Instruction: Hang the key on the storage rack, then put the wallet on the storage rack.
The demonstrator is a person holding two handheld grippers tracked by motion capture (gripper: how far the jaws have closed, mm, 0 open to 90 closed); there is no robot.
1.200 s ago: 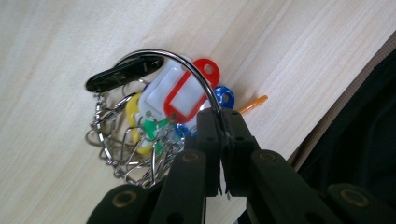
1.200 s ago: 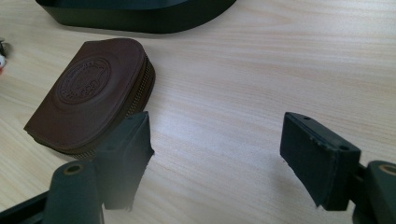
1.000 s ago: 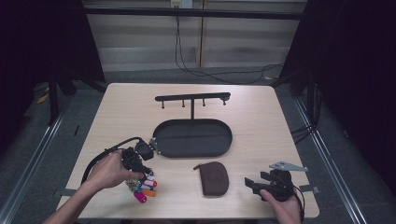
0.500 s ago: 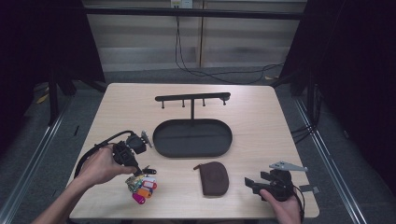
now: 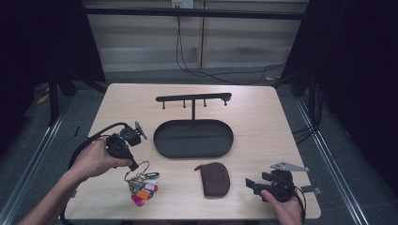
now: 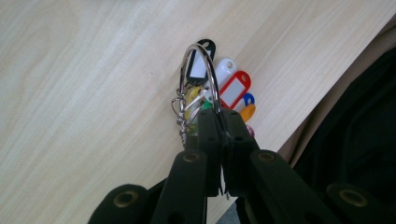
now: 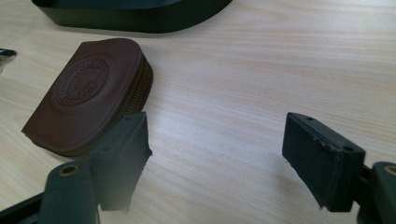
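Observation:
A metal key ring (image 6: 198, 56) carries several coloured tags (image 6: 233, 88) and small keys. My left gripper (image 6: 223, 122) is shut on the ring's wire, near the table's front left. In the high view the left gripper (image 5: 134, 166) holds the ring's top while the tag bunch (image 5: 142, 187) hangs down to the tabletop. My right gripper (image 5: 251, 183) rests at the front right, open, with bare table between its jaws. A brown zip pouch (image 7: 88, 93) lies just left of the right gripper (image 7: 217, 135), apart from it.
A black oval tray (image 5: 159, 140) sits mid-table with a black hook rack (image 5: 193, 98) standing behind it. The pouch (image 5: 215, 178) lies in front of the tray. The left gripper's cable loops at the table's left edge. The tray's wall (image 7: 130, 14) is in the right gripper view.
My left hand has risen and drawn back to the left with the key ring, pulling the ring upright above the tags. The right gripper has stayed put.

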